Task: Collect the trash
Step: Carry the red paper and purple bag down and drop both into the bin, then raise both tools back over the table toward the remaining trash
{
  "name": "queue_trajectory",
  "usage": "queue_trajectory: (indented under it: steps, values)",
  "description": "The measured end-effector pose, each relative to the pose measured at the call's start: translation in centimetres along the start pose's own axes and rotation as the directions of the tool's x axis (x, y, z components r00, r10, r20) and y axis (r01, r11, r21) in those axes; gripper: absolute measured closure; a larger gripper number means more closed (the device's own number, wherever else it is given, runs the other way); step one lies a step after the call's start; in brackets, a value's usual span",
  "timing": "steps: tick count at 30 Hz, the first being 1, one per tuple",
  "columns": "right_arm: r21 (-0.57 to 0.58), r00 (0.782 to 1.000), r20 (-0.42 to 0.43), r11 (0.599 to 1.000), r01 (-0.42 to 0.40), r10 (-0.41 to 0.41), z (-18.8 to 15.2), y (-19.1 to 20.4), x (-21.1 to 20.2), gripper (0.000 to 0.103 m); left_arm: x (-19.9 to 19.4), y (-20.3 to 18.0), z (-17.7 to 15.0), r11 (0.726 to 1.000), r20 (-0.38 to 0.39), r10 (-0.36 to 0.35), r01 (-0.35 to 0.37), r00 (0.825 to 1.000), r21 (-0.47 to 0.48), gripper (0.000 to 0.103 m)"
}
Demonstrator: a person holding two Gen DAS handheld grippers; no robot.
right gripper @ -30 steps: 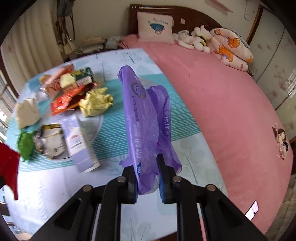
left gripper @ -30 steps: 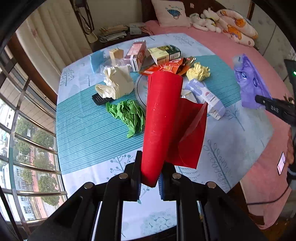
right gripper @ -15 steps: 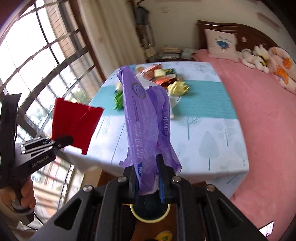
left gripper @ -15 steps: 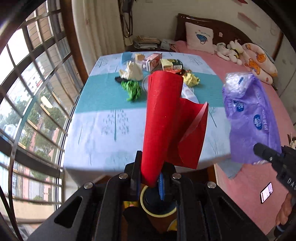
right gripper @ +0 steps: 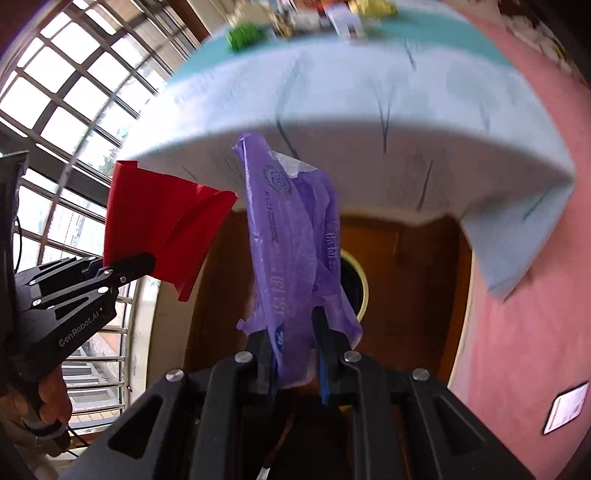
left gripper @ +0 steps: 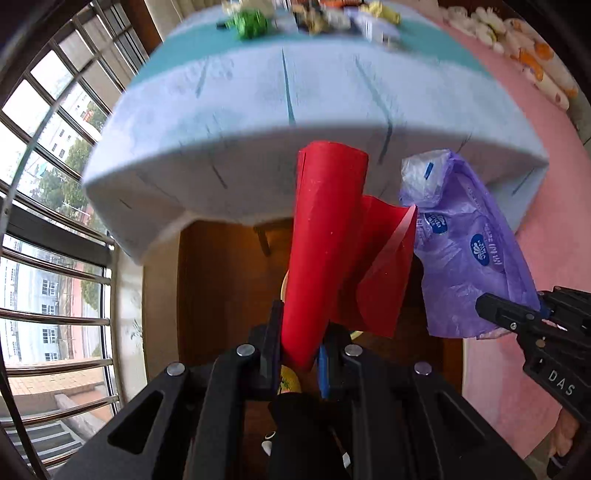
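Note:
My left gripper (left gripper: 299, 343) is shut on a curled sheet of red paper (left gripper: 325, 236), which sticks up in front of the table's hanging cloth. In the right wrist view that red paper (right gripper: 159, 225) shows at the left, in the left gripper (right gripper: 127, 266). My right gripper (right gripper: 291, 343) is shut on a crumpled purple plastic bag (right gripper: 291, 236); the same bag (left gripper: 469, 251) and right gripper (left gripper: 495, 306) appear at the right of the left wrist view. Both point steeply down. Below them a round bin with a yellow rim (right gripper: 361, 284) stands on the wooden floor, mostly hidden by the bag.
The table, under a blue and white cloth (left gripper: 258, 110), fills the upper view; more trash lies blurred on top, with green crumpled paper (left gripper: 249, 22) among it. Barred windows (left gripper: 55, 258) are at the left, a pink bedspread (right gripper: 517, 332) at the right.
Both grippers have come back off the tabletop and dropped past its near edge, tipping down toward the floor and the bin. Each still holds its item.

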State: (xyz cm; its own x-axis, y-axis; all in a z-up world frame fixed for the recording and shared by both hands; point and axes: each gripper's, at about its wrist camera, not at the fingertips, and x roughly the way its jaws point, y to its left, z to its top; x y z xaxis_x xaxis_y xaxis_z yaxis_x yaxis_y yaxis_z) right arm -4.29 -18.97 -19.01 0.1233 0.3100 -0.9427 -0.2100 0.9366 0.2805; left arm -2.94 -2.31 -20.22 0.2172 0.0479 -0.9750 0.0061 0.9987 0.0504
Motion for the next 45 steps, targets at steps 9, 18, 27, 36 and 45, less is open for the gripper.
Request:
queue_trajectory:
  steps: [9,18,27,36,45]
  values:
    - [0.032,0.99,-0.123,0.997,0.076,-0.071,-3.9,-2.6,17.1,0.086,16.5,-1.8,-2.7,0.998,-0.084,0.007,-0.002,0.996,0.06,0.09]
    - [0.209,0.994,-0.092,0.975,0.074,-0.056,-5.3,-7.1,28.1,0.053,28.2,-3.2,-3.7,0.992,-0.081,0.007,0.003,0.997,0.128,0.03]
    - [0.24,0.994,-0.034,0.965,0.11,-0.105,-7.3,-6.3,26.9,0.041,28.7,-0.7,-2.9,0.993,-0.035,-0.014,0.018,0.999,0.12,0.014]
    - [0.226,0.995,-0.019,0.969,0.098,-0.096,-4.6,-3.8,19.3,0.041,18.7,1.1,-1.3,0.992,-0.018,-0.017,0.019,1.0,0.125,0.014]
    - [0.112,0.995,0.038,0.99,0.084,-0.088,-2.2,0.2,3.9,0.041,1.7,2.8,2.0,0.991,0.075,0.067,-0.075,0.995,0.107,0.014]
